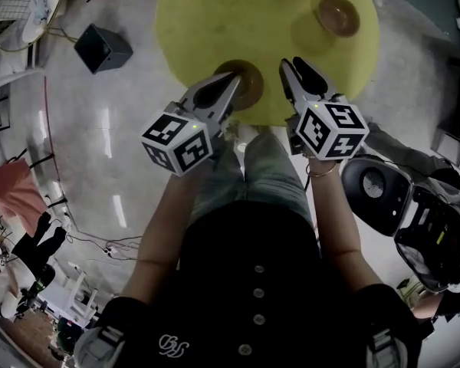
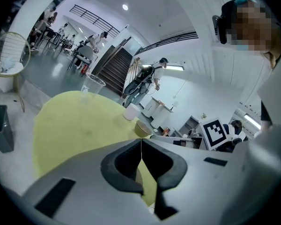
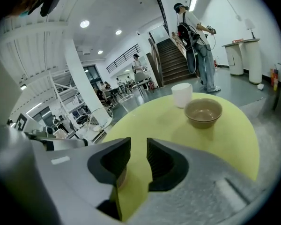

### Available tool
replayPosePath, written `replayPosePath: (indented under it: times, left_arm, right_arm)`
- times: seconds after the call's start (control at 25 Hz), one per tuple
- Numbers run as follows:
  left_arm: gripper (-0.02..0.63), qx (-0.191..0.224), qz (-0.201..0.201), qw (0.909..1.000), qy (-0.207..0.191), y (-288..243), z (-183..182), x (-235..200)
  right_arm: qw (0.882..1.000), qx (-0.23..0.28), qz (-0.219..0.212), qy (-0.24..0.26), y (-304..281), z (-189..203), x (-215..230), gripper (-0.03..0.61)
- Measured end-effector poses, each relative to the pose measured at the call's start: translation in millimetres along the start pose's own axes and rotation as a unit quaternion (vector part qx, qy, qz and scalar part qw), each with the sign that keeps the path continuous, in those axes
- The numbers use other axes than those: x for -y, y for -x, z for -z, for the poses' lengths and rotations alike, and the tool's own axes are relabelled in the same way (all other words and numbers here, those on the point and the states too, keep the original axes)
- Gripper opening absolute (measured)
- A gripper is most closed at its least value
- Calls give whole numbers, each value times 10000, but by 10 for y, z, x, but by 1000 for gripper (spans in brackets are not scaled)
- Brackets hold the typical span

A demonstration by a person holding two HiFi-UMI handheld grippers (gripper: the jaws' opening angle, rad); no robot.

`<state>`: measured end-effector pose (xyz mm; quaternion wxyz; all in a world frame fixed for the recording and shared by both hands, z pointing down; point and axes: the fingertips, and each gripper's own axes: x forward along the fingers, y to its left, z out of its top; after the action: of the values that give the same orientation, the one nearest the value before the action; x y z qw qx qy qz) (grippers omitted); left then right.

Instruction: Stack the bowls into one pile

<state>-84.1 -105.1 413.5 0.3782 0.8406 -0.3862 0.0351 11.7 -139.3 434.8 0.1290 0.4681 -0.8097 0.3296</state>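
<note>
Two brown bowls stand on the round yellow table point(image 1: 207, 21). The far bowl point(image 1: 338, 15) point(image 3: 203, 112) sits empty at the back right, next to a white cup point(image 3: 181, 95). The near bowl point(image 1: 245, 83) is by the table's front edge, partly hidden under my left gripper point(image 1: 231, 84). In the left gripper view that gripper point(image 2: 141, 143) has its jaws touching, with nothing between them, and the far bowl point(image 2: 143, 129) shows beyond them. My right gripper point(image 1: 297, 67) point(image 3: 138, 142) hovers over the front edge, open and empty, to the right of the near bowl point(image 3: 121, 177).
A clear plastic cup point(image 2: 91, 86) stands at the table's far side. On the floor are a black box point(image 1: 103, 48), a wire chair point(image 1: 19, 6) at the left and a scooter point(image 1: 414, 213) at the right. People stand farther off in the hall.
</note>
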Motion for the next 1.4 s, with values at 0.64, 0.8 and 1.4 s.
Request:
replayPosePath:
  times: [0.64,0.8,1.4]
  left_arm:
    - [11,-376,188,9990,181,397,389,-283]
    - [12,-431,171,9986,260,434,441,-368]
    - [11,-484,248,9975,443,328,581,-351]
  right_arm:
    - [9969,-603,444,-242,-207,706,-262,103]
    - [9959,-726,442,-309,-248,822,-317,103]
    - [9961,-793,338,-198,-342,913,-373,20]
